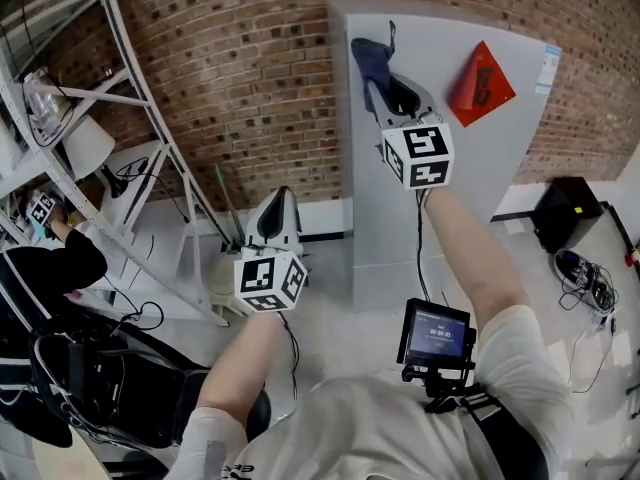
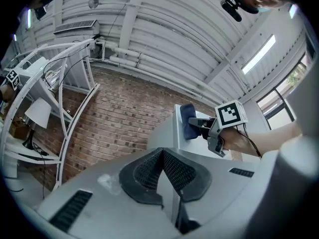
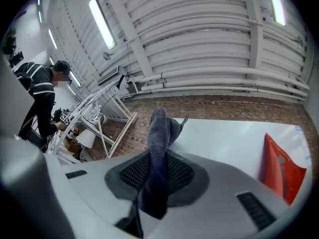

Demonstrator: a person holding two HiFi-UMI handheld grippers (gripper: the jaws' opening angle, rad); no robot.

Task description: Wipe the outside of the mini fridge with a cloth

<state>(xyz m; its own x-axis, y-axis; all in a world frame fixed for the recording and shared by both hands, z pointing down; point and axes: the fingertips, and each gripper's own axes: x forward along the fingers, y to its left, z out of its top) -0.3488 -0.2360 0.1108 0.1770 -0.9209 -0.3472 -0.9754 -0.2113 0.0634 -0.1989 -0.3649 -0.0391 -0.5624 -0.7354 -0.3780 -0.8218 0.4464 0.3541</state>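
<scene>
The mini fridge [image 1: 470, 178] is a tall pale grey box against the brick wall, right of centre in the head view. My right gripper [image 1: 387, 86] is shut on a dark blue cloth [image 1: 370, 60] and holds it against the fridge's upper left corner. In the right gripper view the cloth [image 3: 158, 148] stands folded between the jaws, with the fridge panel [image 3: 224, 141] just behind it. My left gripper [image 1: 275, 203] hangs lower, left of the fridge and apart from it. Its jaws meet with nothing between them [image 2: 162, 153]. From there I see the cloth [image 2: 188, 121] on the fridge [image 2: 169, 131].
A red triangular sticker [image 1: 481, 83] sits on the fridge's upper right. A white metal rack [image 1: 130, 98] with a lamp [image 1: 88, 146] stands at the left, beside a person in black [image 1: 50, 263]. A black box [image 1: 565, 213] and cables [image 1: 590, 280] lie on the floor at right.
</scene>
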